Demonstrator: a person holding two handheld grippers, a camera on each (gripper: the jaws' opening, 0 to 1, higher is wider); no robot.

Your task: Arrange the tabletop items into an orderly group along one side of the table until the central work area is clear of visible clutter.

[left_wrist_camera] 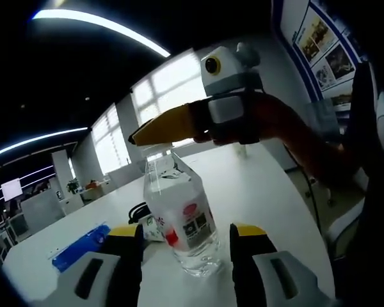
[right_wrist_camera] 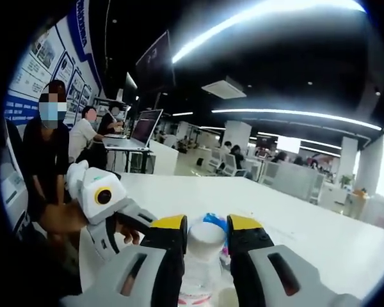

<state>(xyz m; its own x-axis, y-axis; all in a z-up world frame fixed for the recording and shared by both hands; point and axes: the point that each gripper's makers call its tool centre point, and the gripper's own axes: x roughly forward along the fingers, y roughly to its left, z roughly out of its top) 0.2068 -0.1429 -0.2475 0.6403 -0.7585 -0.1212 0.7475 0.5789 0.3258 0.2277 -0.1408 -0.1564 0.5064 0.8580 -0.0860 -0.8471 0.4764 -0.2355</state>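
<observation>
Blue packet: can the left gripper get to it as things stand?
Probably not directly. The bottle stands between the left gripper's open jaws, with the right gripper at its cap. The blue packet lies off to the side on the table, so the bottle needs clearing first.

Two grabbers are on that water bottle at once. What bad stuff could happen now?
1. The right gripper has its fingers at the white cap while the left gripper brackets the bottle low down. If the hands pull different ways, the bottle could tip or twist loose.
2. The bottle is clear, thin-looking plastic, so a hard squeeze might crumple it.
3. The blue packet and small items lie close behind on the table, so a sliding bottle could knock them.
</observation>
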